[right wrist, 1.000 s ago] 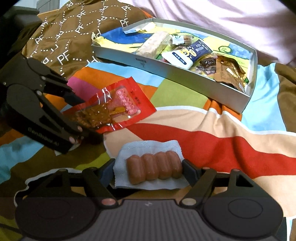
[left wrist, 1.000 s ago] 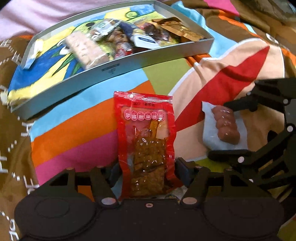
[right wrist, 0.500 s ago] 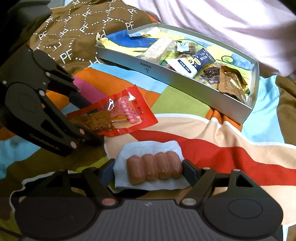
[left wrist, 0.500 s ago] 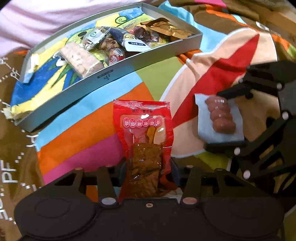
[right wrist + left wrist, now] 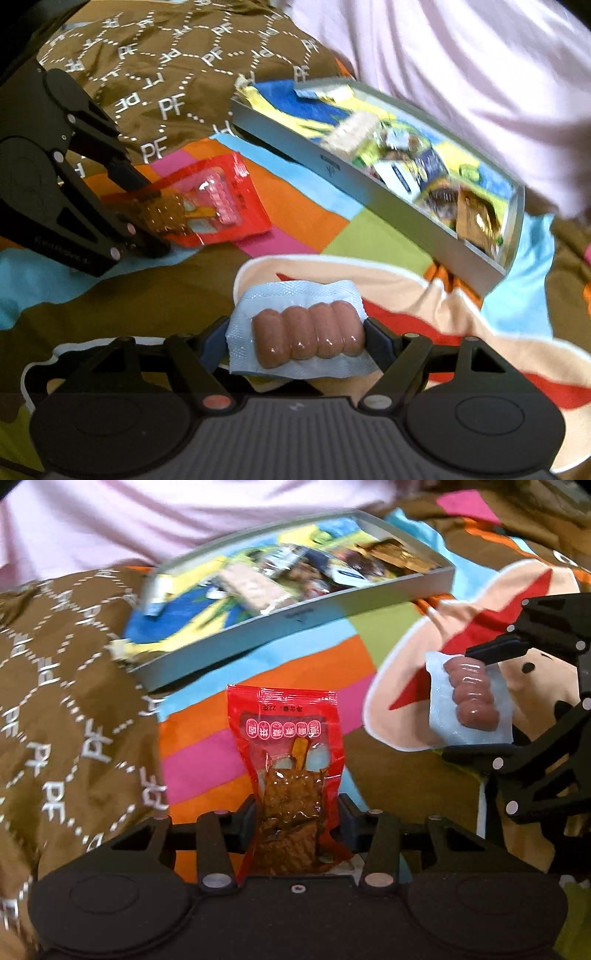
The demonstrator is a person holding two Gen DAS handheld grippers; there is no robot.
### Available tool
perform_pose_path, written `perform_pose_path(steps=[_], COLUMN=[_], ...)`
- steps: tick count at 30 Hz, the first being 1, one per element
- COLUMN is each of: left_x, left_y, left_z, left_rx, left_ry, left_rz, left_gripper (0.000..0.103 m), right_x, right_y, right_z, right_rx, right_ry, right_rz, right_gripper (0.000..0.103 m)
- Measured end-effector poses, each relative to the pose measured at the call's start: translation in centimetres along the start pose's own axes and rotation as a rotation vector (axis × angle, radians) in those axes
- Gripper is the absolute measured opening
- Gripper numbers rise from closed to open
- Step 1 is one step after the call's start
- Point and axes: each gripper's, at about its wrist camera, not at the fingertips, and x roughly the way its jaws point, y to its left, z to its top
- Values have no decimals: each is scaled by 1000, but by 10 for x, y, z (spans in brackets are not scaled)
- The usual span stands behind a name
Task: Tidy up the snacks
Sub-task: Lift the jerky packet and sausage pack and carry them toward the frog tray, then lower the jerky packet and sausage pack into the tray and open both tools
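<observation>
Red snack pouch (image 5: 291,775) sits between the closing left gripper (image 5: 295,825), pads pinching its near end. The right gripper (image 5: 295,338) is clamped across the sausage pack (image 5: 308,339). Both likely head for the grey tray (image 5: 373,192) of snacks beyond, on the patchwork blanket (image 5: 306,225).

tray (image 5: 295,618) contents: motion-blurred in both views, wrappers unreadable | red packet (image 5: 291,775): lower end hidden behind left gripper body, nearer than tray | tray's near-right corner: possibly covers fabric, unclear
</observation>
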Motion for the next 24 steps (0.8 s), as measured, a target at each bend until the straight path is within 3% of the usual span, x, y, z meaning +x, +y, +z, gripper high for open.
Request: perform_pose_path(steps=[10, 24], left_x=[-18, -13], left_y=[20, 50], left_z=[7, 78], left_rx=[-178, -251], left_ry=[-145, -240], left_rz=[83, 150], left_gripper=[46, 46], right_x=[-5, 2], right_y=[16, -18], right_z=[12, 42], right_rx=[-74, 109], right_ry=[-139, -362], right_rz=[-90, -262], right_gripper=[80, 80])
